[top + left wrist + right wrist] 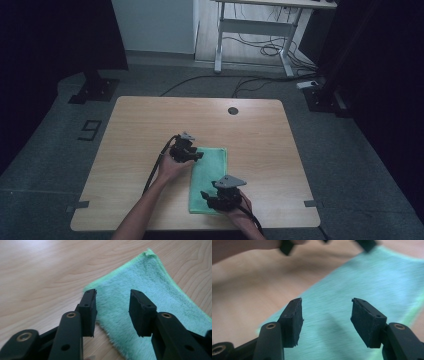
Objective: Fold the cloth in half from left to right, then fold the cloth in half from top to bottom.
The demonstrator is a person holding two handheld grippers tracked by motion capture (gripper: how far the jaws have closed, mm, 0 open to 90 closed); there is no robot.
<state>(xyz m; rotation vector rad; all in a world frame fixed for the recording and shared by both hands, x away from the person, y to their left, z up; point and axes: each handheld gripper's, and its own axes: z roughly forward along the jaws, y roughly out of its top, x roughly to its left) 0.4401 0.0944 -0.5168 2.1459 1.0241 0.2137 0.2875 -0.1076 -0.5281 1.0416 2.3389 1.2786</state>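
left gripper (pixel 113 312) jaws apart, towel's 10 o'clock corner | right gripper (pixel 325 322) jaws apart, 6 o'clock end | green towel (pixel 210 177) folded flat on table (pixel 140 130)

— What is being worked on?
— A green towel (pixel 209 180), folded into a long narrow rectangle that lies flat on the wooden table (pixel 150 125).
— Where on the table?
— Near the front edge, a little left of the middle, its long side running away from the person.
— What does its surface look like?
— In the left gripper view the towel (pixel 150 302) is fluffy, mint-green pile with a brighter green hem along the edges, and one corner points away. In the right gripper view the towel (pixel 362 290) looks smooth and blurred, lying unwrinkled against the wood.
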